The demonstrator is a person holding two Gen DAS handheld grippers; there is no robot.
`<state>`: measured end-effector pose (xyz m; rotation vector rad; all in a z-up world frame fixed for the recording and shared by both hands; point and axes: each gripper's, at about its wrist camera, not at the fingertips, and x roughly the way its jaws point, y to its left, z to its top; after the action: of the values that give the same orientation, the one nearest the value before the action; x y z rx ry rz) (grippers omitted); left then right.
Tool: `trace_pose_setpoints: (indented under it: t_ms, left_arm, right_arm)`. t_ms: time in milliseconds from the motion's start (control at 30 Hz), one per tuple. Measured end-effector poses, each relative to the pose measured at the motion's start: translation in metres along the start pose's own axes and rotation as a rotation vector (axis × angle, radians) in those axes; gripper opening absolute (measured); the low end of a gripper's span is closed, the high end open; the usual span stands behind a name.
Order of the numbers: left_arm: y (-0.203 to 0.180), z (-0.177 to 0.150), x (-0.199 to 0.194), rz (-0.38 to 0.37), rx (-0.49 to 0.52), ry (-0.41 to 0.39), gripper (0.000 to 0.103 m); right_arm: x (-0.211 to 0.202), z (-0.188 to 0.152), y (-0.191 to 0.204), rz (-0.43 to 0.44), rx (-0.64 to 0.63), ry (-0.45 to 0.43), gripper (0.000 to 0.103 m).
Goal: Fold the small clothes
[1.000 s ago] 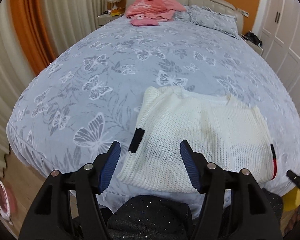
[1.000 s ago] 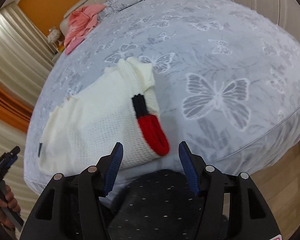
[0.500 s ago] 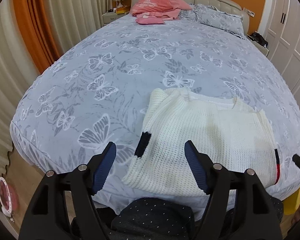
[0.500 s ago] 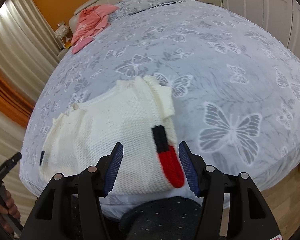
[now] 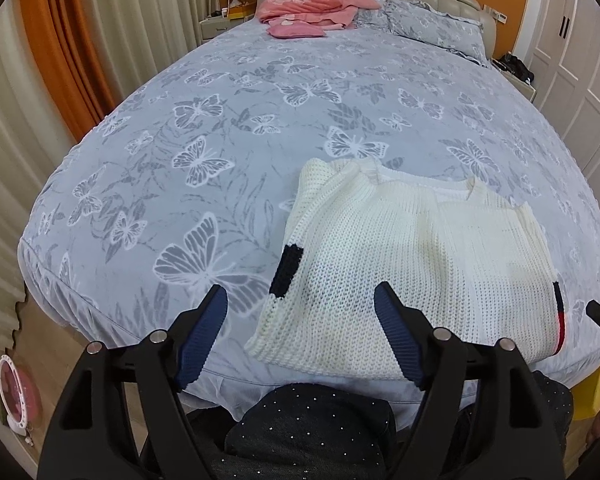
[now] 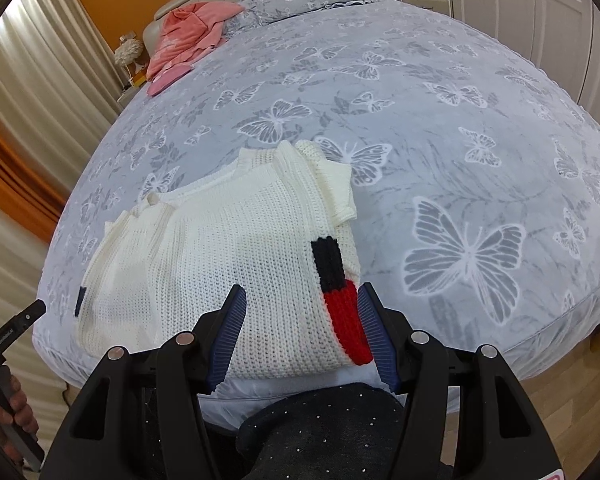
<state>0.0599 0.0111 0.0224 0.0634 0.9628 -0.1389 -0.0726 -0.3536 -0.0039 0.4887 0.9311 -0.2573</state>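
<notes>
A cream knit sweater (image 5: 412,264) lies folded flat near the bed's front edge, with a black cuff patch (image 5: 286,270) at its left side. In the right wrist view the sweater (image 6: 228,268) shows a black and red cuff (image 6: 340,304) at its right side. My left gripper (image 5: 300,332) is open and empty, held back above the sweater's front left corner. My right gripper (image 6: 300,332) is open and empty, above the sweater's front right part, its right finger beside the red cuff.
The bed (image 5: 260,112) has a grey butterfly cover. Pink clothes (image 5: 312,12) lie by the headboard, next to a pillow (image 5: 436,28). Curtains (image 5: 100,40) hang at the left, white wardrobe doors (image 5: 572,60) at the right. My dark sparkly-trousered knee (image 5: 312,432) is below the grippers.
Both grippers have pulled back and risen from the sweater, so more of the bed shows. The sweater has not moved. Both stay open.
</notes>
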Motion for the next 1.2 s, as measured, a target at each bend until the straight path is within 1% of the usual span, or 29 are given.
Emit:
trace_pose_setpoints:
  t_ms: [133,200,267,467,533,633,700,767,800,833,867,900,933,967,1000,1033,1067,1100,1200]
  left_arm:
    - [0.000,0.003,0.003,0.002,-0.008,0.006,0.075]
    - [0.002,0.006,0.005,0.008,-0.012,0.008,0.079]
    - [0.002,0.009,0.007,0.011,-0.015,0.004,0.081]
    - [-0.002,0.029,0.026,0.032,0.000,-0.001,0.083]
    - [-0.003,0.041,0.038,0.027,-0.002,0.006,0.085]
    - [-0.007,0.060,0.064,-0.006,-0.007,0.032,0.086]
    - [-0.011,0.072,0.081,-0.016,-0.005,0.044,0.086]
    - [-0.015,0.084,0.099,-0.029,0.005,0.027,0.086]
    - [-0.017,0.087,0.108,-0.027,0.009,0.033,0.085]
    - [-0.019,0.090,0.121,-0.022,0.014,0.061,0.085]
    - [-0.020,0.092,0.128,-0.028,0.016,0.073,0.077]
    - [-0.022,0.093,0.139,-0.054,0.022,0.093,0.057]
    - [-0.025,0.093,0.148,-0.071,0.032,0.120,0.046]
    - [-0.029,0.092,0.160,-0.095,0.049,0.168,0.010]
    - [-0.029,0.091,0.168,-0.101,0.060,0.200,0.005]
    - [-0.031,0.091,0.169,-0.101,0.059,0.206,0.005]
    - [-0.030,0.093,0.165,-0.110,0.050,0.185,0.005]
    - [-0.028,0.099,0.153,-0.131,0.027,0.140,0.004]
    - [-0.018,0.120,0.129,-0.169,-0.040,0.059,0.005]
  right_arm:
    - [0.002,0.004,-0.002,0.001,-0.009,0.002,0.057]
    - [0.006,0.008,-0.003,0.006,-0.018,0.010,0.057]
    - [0.010,0.015,-0.001,0.007,-0.036,0.017,0.057]
    - [0.032,0.049,0.016,0.019,-0.116,0.037,0.063]
    - [0.042,0.062,0.021,0.011,-0.142,0.035,0.067]
    - [0.064,0.083,0.025,-0.010,-0.166,0.054,0.067]
    - [0.083,0.095,0.024,-0.008,-0.150,0.078,0.067]
    - [0.097,0.103,0.023,-0.012,-0.133,0.090,0.067]
    - [0.108,0.107,0.021,-0.018,-0.118,0.107,0.067]
    - [0.117,0.109,0.020,-0.025,-0.106,0.120,0.067]
    - [0.125,0.111,0.018,-0.023,-0.092,0.134,0.067]
    - [0.136,0.111,0.018,-0.011,-0.079,0.154,0.066]
    - [0.141,0.110,0.018,0.001,-0.080,0.162,0.047]
    - [0.147,0.109,0.020,0.030,-0.088,0.180,0.025]
    - [0.153,0.108,0.025,0.057,-0.107,0.219,0.007]
    - [0.150,0.108,0.030,0.067,-0.119,0.206,0.006]
    - [0.141,0.111,0.035,0.078,-0.136,0.174,0.006]
    - [0.126,0.116,0.040,0.085,-0.155,0.120,0.006]
    - [0.095,0.136,0.041,0.099,-0.134,0.005,0.006]
